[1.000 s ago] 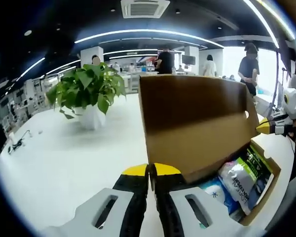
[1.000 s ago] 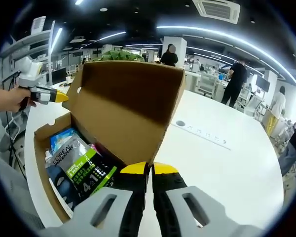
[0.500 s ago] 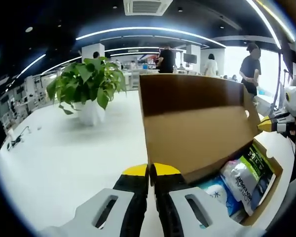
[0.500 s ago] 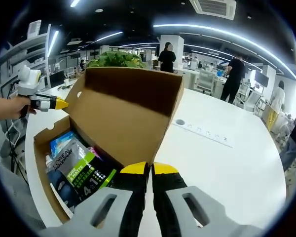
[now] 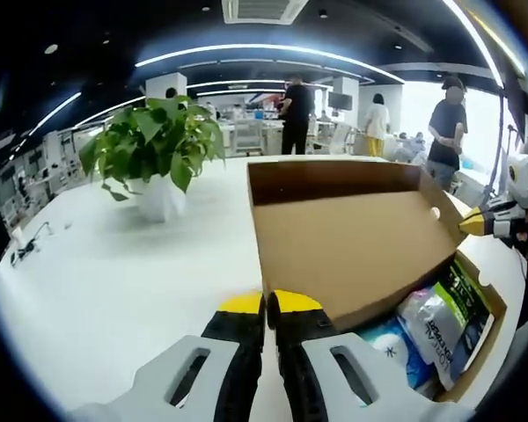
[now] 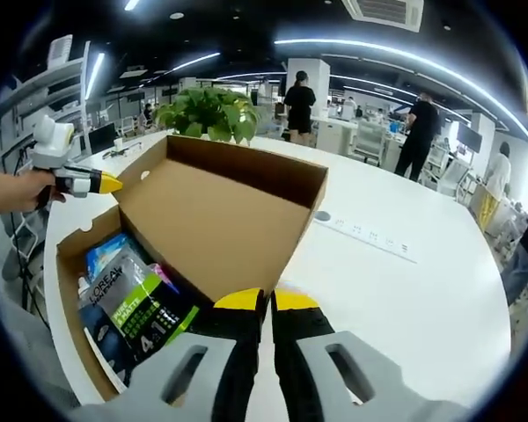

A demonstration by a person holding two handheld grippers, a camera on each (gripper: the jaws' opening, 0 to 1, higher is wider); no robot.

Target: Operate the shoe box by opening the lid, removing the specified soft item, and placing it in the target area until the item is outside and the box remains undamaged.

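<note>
A brown cardboard shoe box [image 6: 70,290] stands on the white table, and its hinged lid [image 6: 216,220] leans back wide open. Inside lie soft packets: a grey and green pouch [image 6: 136,303] and a blue one [image 6: 106,255]. My right gripper [image 6: 264,301] is shut, its yellow tips at the lid's near edge. In the left gripper view the lid [image 5: 352,242] rises just right of my shut left gripper [image 5: 266,303], with the packets [image 5: 440,321] at the lower right. The left gripper [image 6: 75,180], held in a hand, sits by the lid's far flap. The right gripper [image 5: 502,220] shows at the right edge.
A potted green plant [image 5: 158,163] in a white pot stands on the table [image 5: 114,281] beyond the box. A white power strip [image 6: 370,239] lies on the table right of the lid. Several people stand among desks in the background.
The lid has tipped further back, from nearly upright to leaning well away from the box. Both grippers stay shut at about the same places.
</note>
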